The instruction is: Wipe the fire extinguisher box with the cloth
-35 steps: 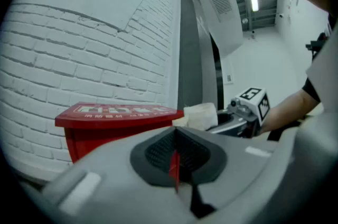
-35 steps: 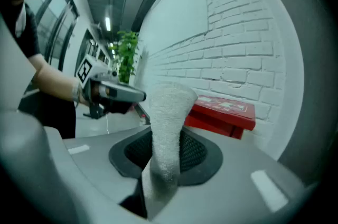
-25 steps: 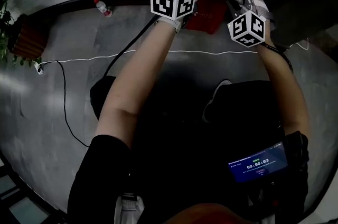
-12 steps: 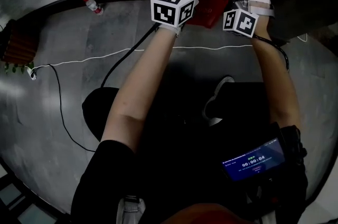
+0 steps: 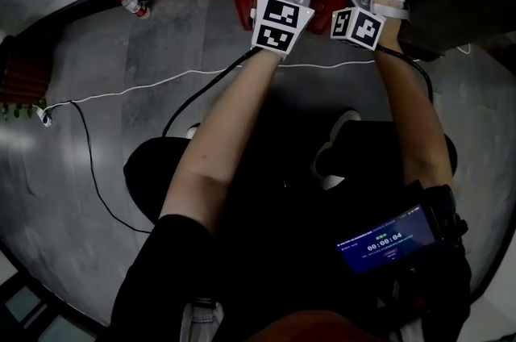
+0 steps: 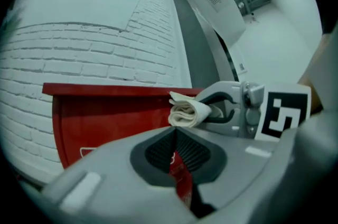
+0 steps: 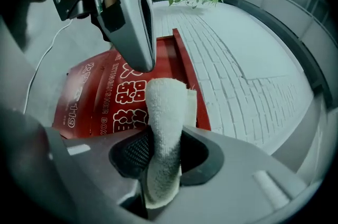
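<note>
Now clamping a rolled white cloth [image 7: 165, 112] in the right gripper [image 7: 163, 165], pads pinched tight on it, with the roll poking out past the tips at the top edge of the red fire extinguisher box [image 7: 100, 96] set against a white brick wall [image 7: 248, 59]. Holding the left gripper [image 6: 177, 159] just beside it in front of the box face, pads drawn together to a thin slit, gripping nothing, only box red showing through. Cannot tell whether touching the box or not.
</note>
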A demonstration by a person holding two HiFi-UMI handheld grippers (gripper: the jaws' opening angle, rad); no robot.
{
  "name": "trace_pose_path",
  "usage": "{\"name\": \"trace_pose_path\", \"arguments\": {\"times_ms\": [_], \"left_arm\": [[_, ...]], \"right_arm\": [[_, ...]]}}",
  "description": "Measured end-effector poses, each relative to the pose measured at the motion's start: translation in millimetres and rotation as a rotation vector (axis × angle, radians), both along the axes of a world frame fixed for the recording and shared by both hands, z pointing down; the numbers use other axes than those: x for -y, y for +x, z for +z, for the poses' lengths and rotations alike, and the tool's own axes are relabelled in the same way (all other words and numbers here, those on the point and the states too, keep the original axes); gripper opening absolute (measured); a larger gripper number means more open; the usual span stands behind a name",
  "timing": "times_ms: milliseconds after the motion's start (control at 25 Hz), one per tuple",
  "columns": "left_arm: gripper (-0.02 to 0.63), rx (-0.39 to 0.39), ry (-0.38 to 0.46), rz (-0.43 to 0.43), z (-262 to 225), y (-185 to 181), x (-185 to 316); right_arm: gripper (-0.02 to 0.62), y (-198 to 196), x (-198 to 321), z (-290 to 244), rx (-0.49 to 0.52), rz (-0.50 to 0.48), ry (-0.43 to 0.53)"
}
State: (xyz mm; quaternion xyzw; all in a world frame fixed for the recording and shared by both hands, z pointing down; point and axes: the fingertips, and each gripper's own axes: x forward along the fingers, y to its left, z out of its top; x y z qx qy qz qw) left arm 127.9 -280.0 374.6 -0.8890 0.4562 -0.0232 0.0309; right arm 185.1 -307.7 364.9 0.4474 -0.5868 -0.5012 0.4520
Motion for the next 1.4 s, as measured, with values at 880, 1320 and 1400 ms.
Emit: {"name": "trace_pose_path", "arguments": {"times_ms": [880,1320,1400], "left_arm": [[0.0,-0.035,-0.128,-0.038,131.0,1.1,16.1],[0.0,-0.03,-0.219,-0.033,202.0,5.7,21.8],[0.0,-0.032,-0.237,-0.034,211.2,3.8,24.1]], "right_arm": [[0.107,4.1,1.2,168.0,0.037,-0.013,-0.22],[0.11,5.8,-0.4,257.5,0.041,-0.008,-0.336],[0.11,4.9,-2.2,271.6,0.04,-0.007,-0.357]]}}
